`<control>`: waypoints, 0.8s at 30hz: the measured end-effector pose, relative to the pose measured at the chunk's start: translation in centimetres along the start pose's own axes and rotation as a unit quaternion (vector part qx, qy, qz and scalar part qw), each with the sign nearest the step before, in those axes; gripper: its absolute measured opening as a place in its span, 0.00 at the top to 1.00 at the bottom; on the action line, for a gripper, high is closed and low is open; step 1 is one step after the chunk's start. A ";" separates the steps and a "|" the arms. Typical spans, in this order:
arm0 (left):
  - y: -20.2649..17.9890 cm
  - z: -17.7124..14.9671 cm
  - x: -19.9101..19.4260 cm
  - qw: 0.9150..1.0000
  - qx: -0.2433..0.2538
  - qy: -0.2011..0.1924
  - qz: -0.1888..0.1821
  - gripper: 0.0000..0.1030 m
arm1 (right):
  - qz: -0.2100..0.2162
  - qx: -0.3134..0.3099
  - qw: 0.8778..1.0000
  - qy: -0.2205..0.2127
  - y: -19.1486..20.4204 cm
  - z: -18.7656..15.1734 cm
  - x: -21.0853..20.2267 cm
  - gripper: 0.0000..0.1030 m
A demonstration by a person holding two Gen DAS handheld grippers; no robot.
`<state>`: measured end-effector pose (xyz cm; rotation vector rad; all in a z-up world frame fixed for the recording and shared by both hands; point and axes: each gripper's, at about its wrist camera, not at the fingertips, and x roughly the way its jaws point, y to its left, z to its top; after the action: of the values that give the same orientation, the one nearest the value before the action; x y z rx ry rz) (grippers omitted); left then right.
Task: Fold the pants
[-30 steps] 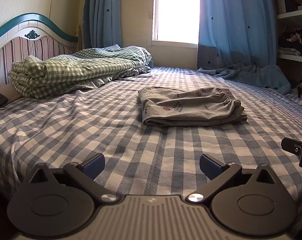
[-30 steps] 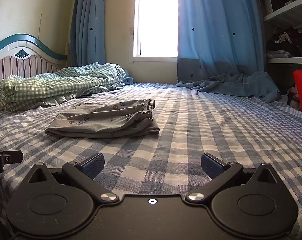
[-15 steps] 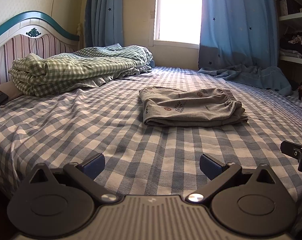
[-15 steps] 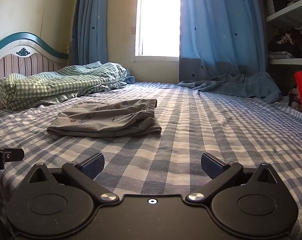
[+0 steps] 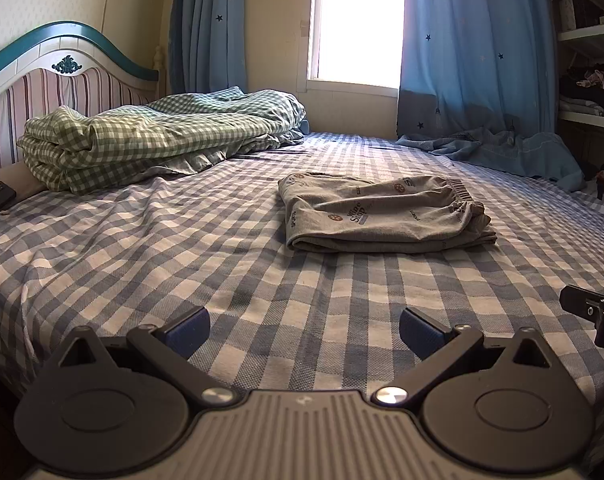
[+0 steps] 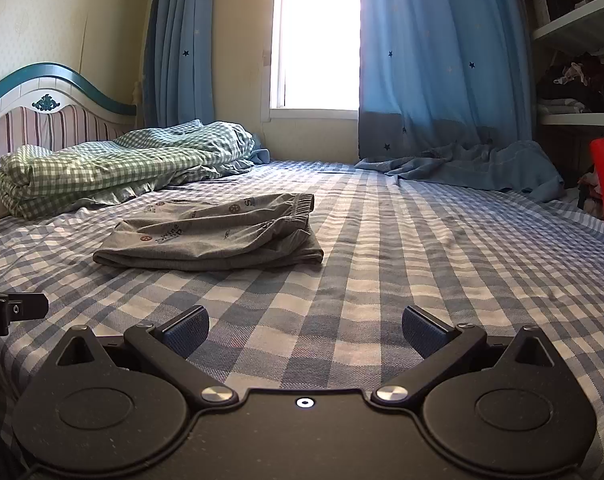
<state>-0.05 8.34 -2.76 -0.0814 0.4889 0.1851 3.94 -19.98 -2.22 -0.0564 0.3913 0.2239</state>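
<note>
Left wrist view shows my left tongs (image 5: pixel 304 330) spread wide, pinching nothing, hovering low over the blue-and-white checked bedsheet (image 5: pixel 141 264) near the foot edge of the bed. Right wrist view gives the same picture for my right tongs (image 6: pixel 305 330): blue pads well apart, nothing between them.

The grey printed cotton pants (image 5: pixel 382 212) lie on the sheet at about 1 o'clock from the left tongs and, in the right view (image 6: pixel 217 236), at about 11 o'clock, well apart from both. They sit as a compact rectangle in several layers, the gathered elastic waistband (image 5: pixel 462 196) on the right-hand end and a rounded fold along the near edge. I judge the folding to be essentially done; what may remain is a tidy-up or one last halving.

I expect the fabric to be light, soft and limp, a thin jersey that sags the moment it leaves the bed and lets its layers slide over each other. If I do take hold again, I would pinch through all layers at the two near corners, one with each tongs, and lift together, since a bite on the top layer alone would peel the stack open. The bunched waistband is the thickest, surest place to grip.

A rumpled green gingham quilt (image 5: pixel 149 140) rests at 10 o'clock by the striped headboard (image 5: pixel 41 96).
</note>
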 end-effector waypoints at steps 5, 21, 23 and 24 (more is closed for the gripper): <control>0.0 0.0 0.0 1.000 0.000 0.001 -0.001 0.00 | 0.000 0.000 1.000 0.002 0.2 -0.2 0.1 0.01; 0.0 0.2 0.1 1.000 -0.005 0.006 0.007 0.00 | 0.001 -0.003 1.000 0.008 0.4 -0.4 0.4 0.01; 0.0 0.2 0.1 1.000 -0.006 0.006 0.012 0.00 | 0.001 -0.003 1.000 0.009 0.4 -0.4 0.4 0.01; 0.0 0.2 0.1 1.000 -0.006 0.006 0.013 0.00 | 0.001 -0.003 1.000 0.008 0.4 -0.4 0.4 0.01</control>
<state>0.16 8.42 -2.66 -0.0875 0.5010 0.2130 4.09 -19.53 -2.72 -0.0634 0.4074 0.2275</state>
